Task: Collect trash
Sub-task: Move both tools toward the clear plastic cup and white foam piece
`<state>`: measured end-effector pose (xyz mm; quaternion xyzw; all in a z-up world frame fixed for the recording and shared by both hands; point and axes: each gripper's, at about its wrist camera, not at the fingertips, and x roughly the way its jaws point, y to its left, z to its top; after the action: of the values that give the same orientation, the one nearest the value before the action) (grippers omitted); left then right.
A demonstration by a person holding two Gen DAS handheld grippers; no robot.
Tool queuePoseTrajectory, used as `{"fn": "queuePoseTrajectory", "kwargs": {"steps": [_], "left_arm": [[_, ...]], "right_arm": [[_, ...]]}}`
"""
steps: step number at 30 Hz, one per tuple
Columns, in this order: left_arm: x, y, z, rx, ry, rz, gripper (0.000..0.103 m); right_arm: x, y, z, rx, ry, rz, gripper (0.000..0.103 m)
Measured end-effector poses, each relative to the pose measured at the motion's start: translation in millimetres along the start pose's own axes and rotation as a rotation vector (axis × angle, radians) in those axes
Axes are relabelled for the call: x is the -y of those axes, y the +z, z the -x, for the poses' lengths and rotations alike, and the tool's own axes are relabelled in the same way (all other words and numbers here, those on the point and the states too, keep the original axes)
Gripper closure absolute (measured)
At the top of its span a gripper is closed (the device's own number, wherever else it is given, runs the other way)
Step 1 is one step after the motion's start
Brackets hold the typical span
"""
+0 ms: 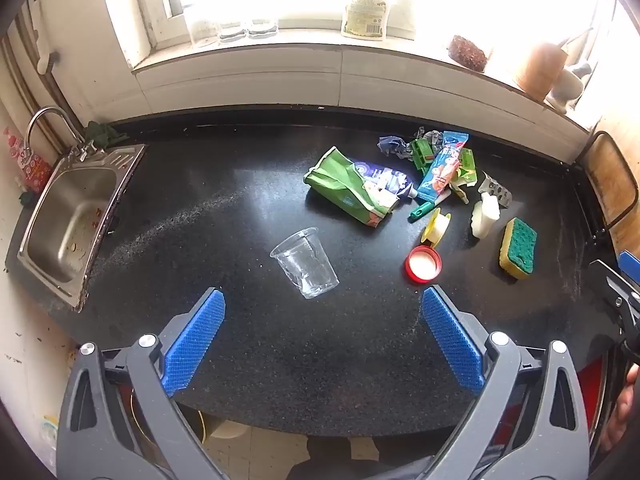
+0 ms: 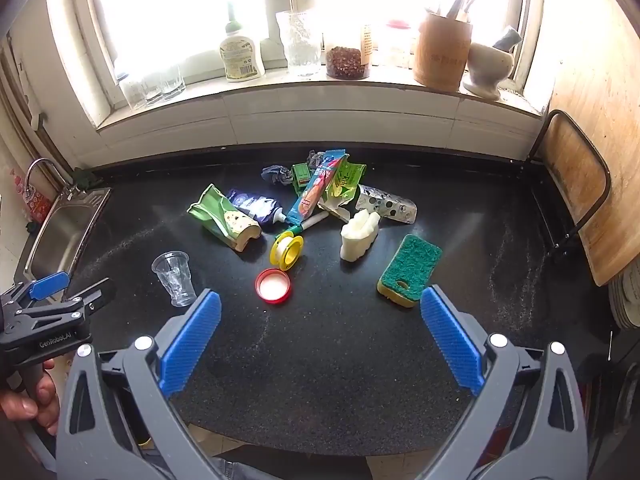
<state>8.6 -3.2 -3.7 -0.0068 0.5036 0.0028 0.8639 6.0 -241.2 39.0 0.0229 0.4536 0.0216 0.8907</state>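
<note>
Trash lies on the black counter: a clear plastic cup on its side, a red lid, a yellow tape spool, a green snack bag, a blue pouch, a long blue wrapper and a green-and-yellow sponge. My left gripper is open and empty, just in front of the cup. My right gripper is open and empty, in front of the red lid and sponge. The cup lies to its left.
A steel sink sits at the counter's left end. A white foam piece, a spotted foil pack and crumpled wrappers lie behind. Jars, glasses and a wooden utensil holder line the windowsill. A wooden board leans at right.
</note>
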Motion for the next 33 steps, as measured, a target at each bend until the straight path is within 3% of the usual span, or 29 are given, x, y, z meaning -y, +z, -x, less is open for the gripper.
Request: {"fn": "queuePoseTrajectory", "kwargs": {"steps": [33], "left_arm": [[-4.0,0.2,-6.3,-0.018,-0.004,0.006,0.007]], "right_arm": [[-4.5,3.0,-3.5,-0.006,-0.003,0.008,0.006]]}}
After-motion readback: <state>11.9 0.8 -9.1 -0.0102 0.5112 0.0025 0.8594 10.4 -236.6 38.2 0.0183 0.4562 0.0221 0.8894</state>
